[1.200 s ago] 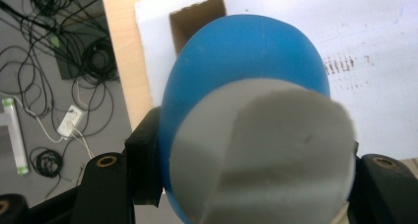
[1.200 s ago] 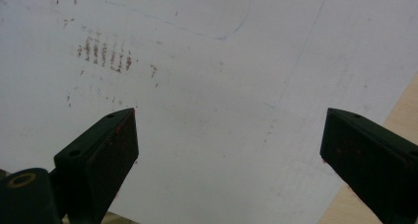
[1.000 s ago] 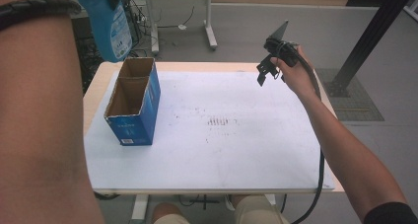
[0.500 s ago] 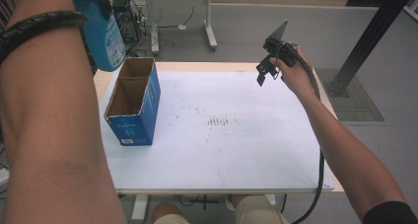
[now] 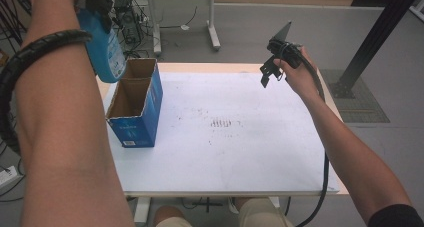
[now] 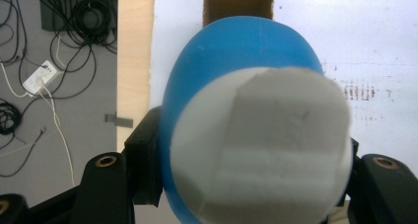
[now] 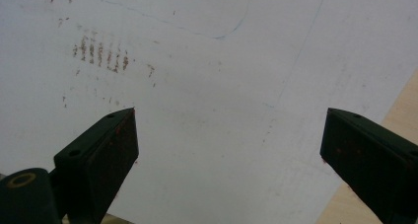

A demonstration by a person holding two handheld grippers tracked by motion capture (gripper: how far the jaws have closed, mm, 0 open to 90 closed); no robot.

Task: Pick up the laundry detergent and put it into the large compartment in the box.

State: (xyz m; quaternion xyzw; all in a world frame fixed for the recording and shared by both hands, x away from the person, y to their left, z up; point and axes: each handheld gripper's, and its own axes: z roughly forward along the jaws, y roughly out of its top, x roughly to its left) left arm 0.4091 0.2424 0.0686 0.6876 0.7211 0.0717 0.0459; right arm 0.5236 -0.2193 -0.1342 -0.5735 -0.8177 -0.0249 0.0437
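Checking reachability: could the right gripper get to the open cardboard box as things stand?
Probably yes: the right gripper hangs open over bare white sheet, nothing between it and the box; the bottle hangs above the box.

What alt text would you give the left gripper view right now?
A blue bottle with a white cap is clamped in the left gripper, cap end toward the camera. Past it lie an open cardboard box on the white table sheet, and cables on the grey floor.
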